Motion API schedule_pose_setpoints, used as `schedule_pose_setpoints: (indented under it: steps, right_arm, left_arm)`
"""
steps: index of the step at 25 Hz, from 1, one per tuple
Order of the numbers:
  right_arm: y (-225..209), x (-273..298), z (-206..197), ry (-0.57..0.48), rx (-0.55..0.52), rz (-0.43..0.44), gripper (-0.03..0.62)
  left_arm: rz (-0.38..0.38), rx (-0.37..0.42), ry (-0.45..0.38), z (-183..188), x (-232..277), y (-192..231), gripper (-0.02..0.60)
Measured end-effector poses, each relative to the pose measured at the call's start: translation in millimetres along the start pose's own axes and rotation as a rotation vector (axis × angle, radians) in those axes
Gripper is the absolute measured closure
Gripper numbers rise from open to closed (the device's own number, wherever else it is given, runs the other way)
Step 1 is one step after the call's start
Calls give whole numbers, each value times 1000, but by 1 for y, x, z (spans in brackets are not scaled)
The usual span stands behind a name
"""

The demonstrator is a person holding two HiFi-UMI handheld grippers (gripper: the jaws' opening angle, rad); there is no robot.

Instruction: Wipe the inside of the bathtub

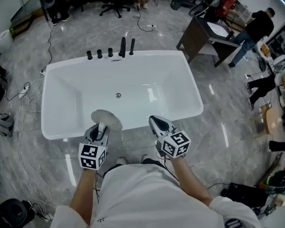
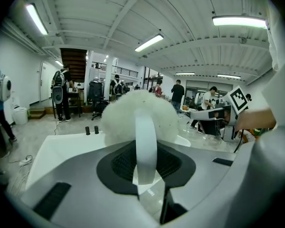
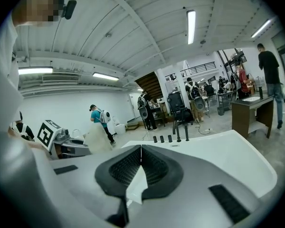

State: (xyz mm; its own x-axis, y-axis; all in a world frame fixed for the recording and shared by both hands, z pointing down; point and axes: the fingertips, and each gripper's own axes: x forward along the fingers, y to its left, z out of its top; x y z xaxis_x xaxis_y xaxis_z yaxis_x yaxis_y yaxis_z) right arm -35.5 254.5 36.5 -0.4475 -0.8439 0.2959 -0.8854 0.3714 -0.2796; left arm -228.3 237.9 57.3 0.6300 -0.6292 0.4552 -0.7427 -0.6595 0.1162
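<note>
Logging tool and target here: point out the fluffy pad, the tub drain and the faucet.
fluffy pad [image 1: 108, 118], head view, disc centre.
tub drain [image 1: 118, 95], head view, metal centre.
faucet [image 1: 123, 47], head view, tall black spout.

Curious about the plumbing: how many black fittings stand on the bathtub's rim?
5, in a row on the bathtub's far rim: three short knobs at left, two taller posts at right. None looks hidden.

Item 1: bathtub [image 1: 57, 87], white, rect., upright; interior bare, drain [image 1: 118, 95] at ctr of bottom, black fittings [image 1: 110, 52] along far rim. Item 2: wiping pad [image 1: 107, 119], white, fluffy, round; its white strap handle clamped in left gripper [image 1: 101, 127], pad over near rim.
</note>
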Motion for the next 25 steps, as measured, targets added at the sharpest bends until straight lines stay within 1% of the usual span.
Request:
schedule_pose_setpoints:
  steps: [3, 8, 14, 19, 25]
  right_arm:
    - [-6, -19, 3, 6, -3, 11, 574]
    - [-24, -45, 0, 0, 16, 16, 574]
    - [-38, -71, -10, -3, 21, 37, 574]
    - [-48, -80, -13, -20, 24, 47, 575]
    - [-50, -87, -16, -15, 12, 59, 576]
  left_arm:
    - [23, -23, -13, 7, -6, -16, 486]
    - [29, -20, -30, 18, -5, -49, 486]
    - [49, -3, -29, 10, -5, -87, 486]
    - [89, 11, -42, 13, -1, -92, 486]
    - [95, 19, -48, 20, -3, -100, 486]
